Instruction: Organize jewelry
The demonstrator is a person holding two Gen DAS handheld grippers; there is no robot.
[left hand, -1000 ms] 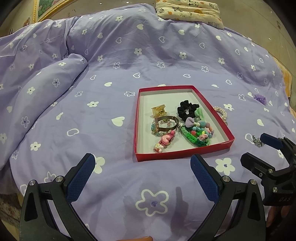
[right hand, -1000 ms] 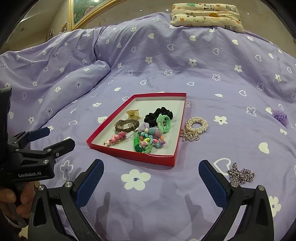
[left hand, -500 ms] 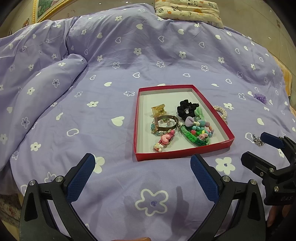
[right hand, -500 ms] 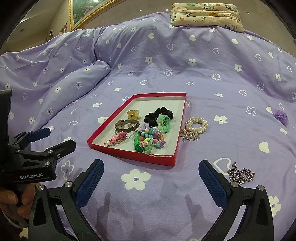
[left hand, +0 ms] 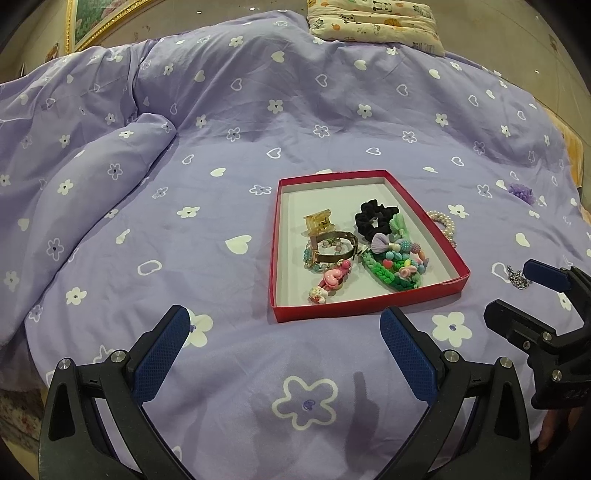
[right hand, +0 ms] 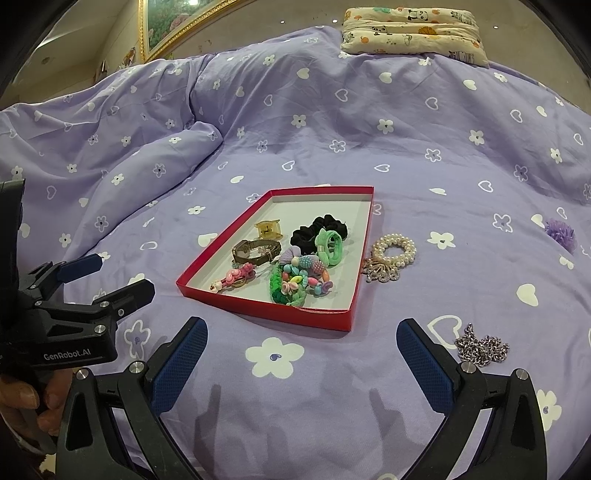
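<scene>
A red tray [left hand: 365, 309] [right hand: 266, 305] lies on the purple bedspread and holds a black scrunchie [left hand: 375, 215], a gold claw clip [left hand: 318, 220], a bracelet, green braided bands and pink clips. Outside it, to the right, lie a pearl bracelet [right hand: 393, 251], a silver chain [right hand: 480, 349] and a purple flower [right hand: 560, 232]. My left gripper [left hand: 284, 347] hovers open just in front of the tray, holding nothing. My right gripper [right hand: 302, 354] is open too, near the tray's front corner, with the chain by its right finger.
A folded patterned pillow [right hand: 412, 31] rests at the far end of the bed. The duvet bunches into a thick fold [left hand: 92, 162] on the left. A gilt picture frame [right hand: 166, 26] hangs on the back wall. A hand [right hand: 22, 395] grips the left tool.
Both views have shifted very slightly; the right gripper in the left wrist view has dropped a little. No object moved, and both grippers stay open.
</scene>
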